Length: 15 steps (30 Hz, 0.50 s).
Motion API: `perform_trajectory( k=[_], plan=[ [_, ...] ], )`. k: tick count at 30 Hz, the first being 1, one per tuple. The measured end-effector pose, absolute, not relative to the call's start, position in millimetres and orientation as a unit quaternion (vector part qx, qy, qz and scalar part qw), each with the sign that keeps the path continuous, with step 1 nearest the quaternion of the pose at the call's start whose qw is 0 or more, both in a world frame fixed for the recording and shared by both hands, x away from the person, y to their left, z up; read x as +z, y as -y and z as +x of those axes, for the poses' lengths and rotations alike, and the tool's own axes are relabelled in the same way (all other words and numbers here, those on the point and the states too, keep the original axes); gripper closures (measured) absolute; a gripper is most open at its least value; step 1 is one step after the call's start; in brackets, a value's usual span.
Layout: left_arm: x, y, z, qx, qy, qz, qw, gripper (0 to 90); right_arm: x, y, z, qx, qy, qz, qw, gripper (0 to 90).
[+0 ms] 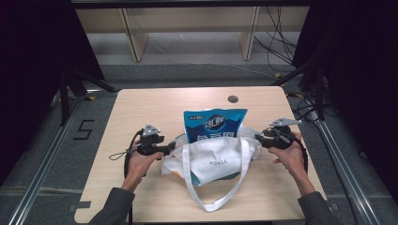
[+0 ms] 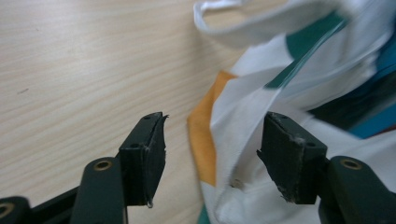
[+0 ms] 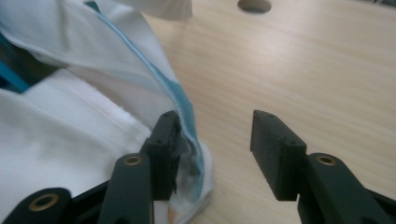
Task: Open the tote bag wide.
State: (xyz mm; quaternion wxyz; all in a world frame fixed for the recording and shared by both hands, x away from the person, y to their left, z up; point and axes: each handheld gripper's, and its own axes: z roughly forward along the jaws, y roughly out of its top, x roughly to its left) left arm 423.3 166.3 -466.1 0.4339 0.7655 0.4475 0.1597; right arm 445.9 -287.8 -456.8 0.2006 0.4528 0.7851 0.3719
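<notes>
Here we hold the left tool (image 1: 170, 148) against the left edge of the white tote bag (image 1: 217, 160), which lies near the middle of the desk (image 1: 141, 108); seen along its own camera, its jaws stand wide apart, with a fold of the bag's cloth (image 2: 243, 140) between them and nothing pinched. Out of the bag's far opening stands a blue snack pouch (image 1: 215, 123), its top half clear of the cloth. The bag's long strap (image 1: 213, 199) loops toward our side of the desk, in front of the bag. At the bag's right edge we hold the right tool (image 1: 257, 139), also spread wide; one jaw rests against the bag's hem (image 3: 187, 140) and the other sits over bare wood.
</notes>
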Motion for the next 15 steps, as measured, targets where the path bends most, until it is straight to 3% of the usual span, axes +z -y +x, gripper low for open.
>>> perform_trajectory(
  k=[6,8,15],
  plan=[
    [-437.6,-168.6,392.2,0.170,-0.446,0.748,0.461,37.6,-421.8,300.4,420.6,0.408,-0.774,0.434,0.213,51.4],
    [-432.8,-165.5,377.7,0.153,-0.440,0.746,0.475,38.8,-413.4,297.1,408.4,0.435,-0.769,0.428,0.191,50.8],
    [-435.7,-147.1,332.8,0.121,-0.387,0.761,0.506,55.4,-407.7,275.7,376.9,0.451,-0.796,0.373,0.152,51.0]
  ],
)
